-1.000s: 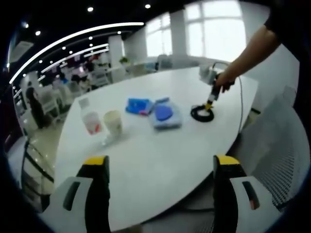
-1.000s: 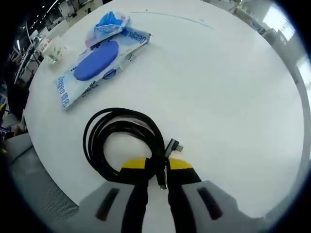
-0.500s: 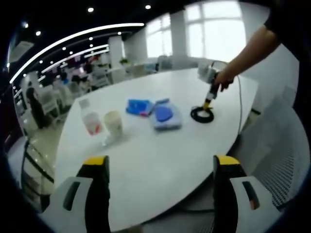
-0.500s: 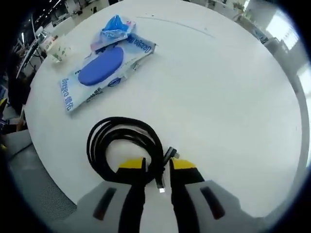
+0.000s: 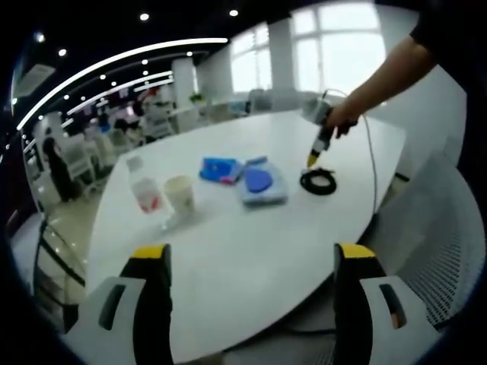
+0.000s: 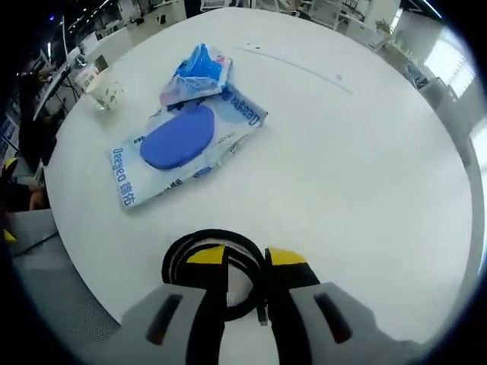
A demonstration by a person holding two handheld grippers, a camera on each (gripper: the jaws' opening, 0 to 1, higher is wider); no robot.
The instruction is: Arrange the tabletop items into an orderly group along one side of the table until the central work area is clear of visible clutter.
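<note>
While the left gripper view takes in the whole white bench (image 5: 251, 258) from one end, with the person's forearm (image 5: 388, 76) reaching in to hold the right gripper (image 5: 313, 158) above the black coiled cable (image 5: 318, 181), the right gripper view looks nearly straight down on that cable (image 6: 221, 266) and the wipes pack (image 6: 186, 152) beyond it.

Taking the wipes pack (image 5: 262, 182) as landmark in the left gripper view: a small blue packet (image 5: 219, 168) lies just beside it on the far-left side, a paper cup (image 5: 179, 193) and a clear bottle with a red label (image 5: 144, 194) stand well apart to its left, and the cable lies near it on the right, close to the bench edge.

The left gripper (image 5: 251, 262) hangs over the near edge of the bench, its fingers spread wide with nothing between them. The right gripper (image 6: 245, 258) has its fingers drawn in to a narrow gap; strands of the cable show below that gap, but whether the fingers pinch them or only hover above cannot be told.

The wipes pack lies flat, its long axis running diagonally in the right gripper view, one short end toward the cable side, the other toward the blue packet (image 6: 198, 72), which touches its far corner. The cup (image 6: 105, 87) shows near the bench's far-left edge.
</note>
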